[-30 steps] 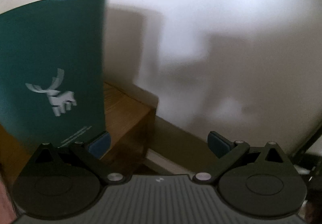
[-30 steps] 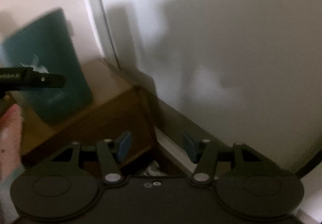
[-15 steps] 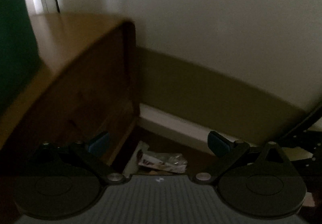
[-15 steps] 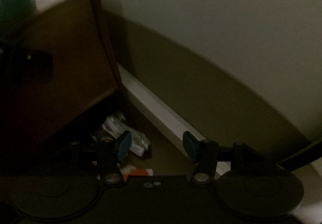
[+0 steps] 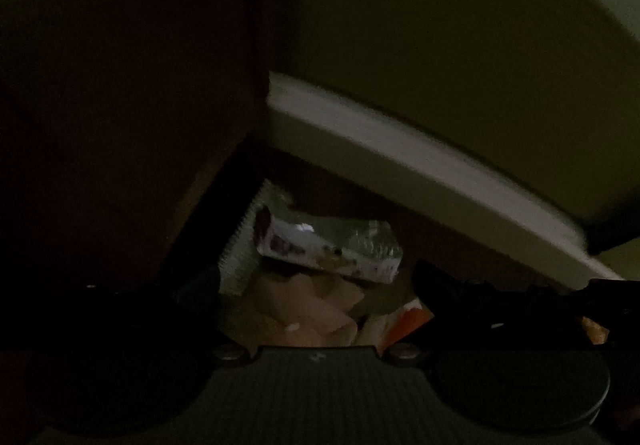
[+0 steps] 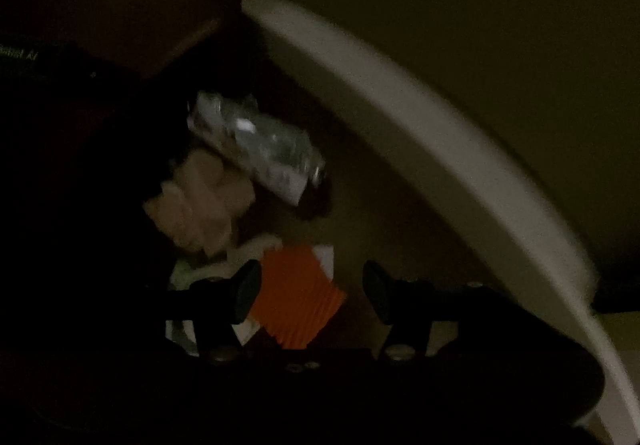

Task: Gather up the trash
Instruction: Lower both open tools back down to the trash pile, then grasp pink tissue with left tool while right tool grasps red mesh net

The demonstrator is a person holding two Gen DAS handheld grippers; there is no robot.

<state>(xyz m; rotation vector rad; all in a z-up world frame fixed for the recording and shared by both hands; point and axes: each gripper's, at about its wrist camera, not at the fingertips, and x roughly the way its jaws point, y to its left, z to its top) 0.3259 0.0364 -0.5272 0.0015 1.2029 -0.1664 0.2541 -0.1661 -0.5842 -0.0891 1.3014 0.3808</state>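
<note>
The trash lies in a dim pile on the floor, in the narrow gap between a dark wooden cabinet [image 5: 120, 105] and the white baseboard [image 5: 420, 173]. Nearest the cabinet is a shiny snack wrapper [image 5: 328, 249], printed white and purple. Just in front of the wrapper sits a crumpled brown paper [image 5: 304, 305], and beside the paper, away from the cabinet, an orange and white wrapper [image 6: 296, 301].

The left gripper [image 5: 316, 281] points down at the pile with its jaws wide apart and nothing between them; the brown paper shows in the gap. The right gripper [image 6: 312, 293] also stands wide and empty above the orange wrapper, not touching it. Behind the baseboard rises a plain wall [image 5: 440, 25].
</note>
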